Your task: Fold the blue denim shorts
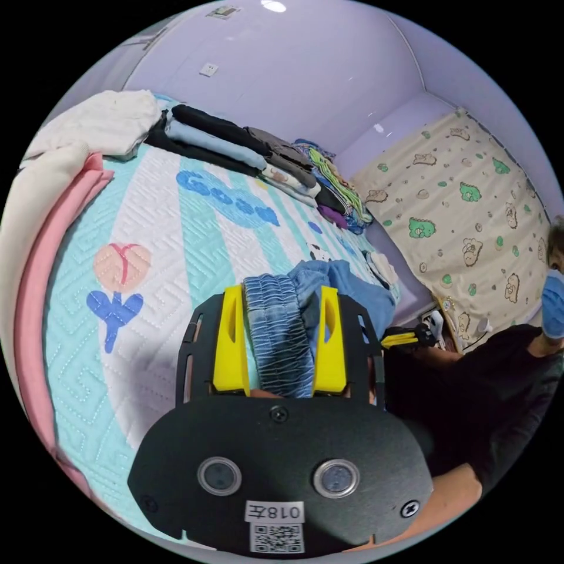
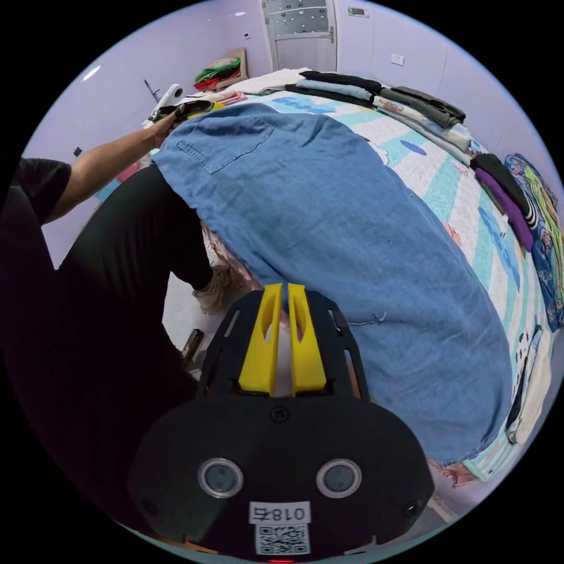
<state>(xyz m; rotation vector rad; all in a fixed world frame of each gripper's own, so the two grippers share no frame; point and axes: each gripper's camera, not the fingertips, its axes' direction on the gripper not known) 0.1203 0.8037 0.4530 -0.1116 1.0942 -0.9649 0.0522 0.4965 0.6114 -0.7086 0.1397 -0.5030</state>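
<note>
Closest to me in the left gripper view, my left gripper has its yellow jaws spread about halfway, with the gathered elastic waistband of the blue denim shorts bunched between them; the band fills the gap, though I cannot tell how firmly both jaws press on it. The shorts rise off the quilted bed cover, which carries a tulip print. A row of folded clothes runs along its far edge beside the lilac wall.

In the right gripper view, my right gripper has its jaws nearly together, pinching the near edge of the shorts. The denim is stretched wide between the two grippers, back pocket up, over the bed's edge. The left gripper sits at the far corner in a hand.
</note>
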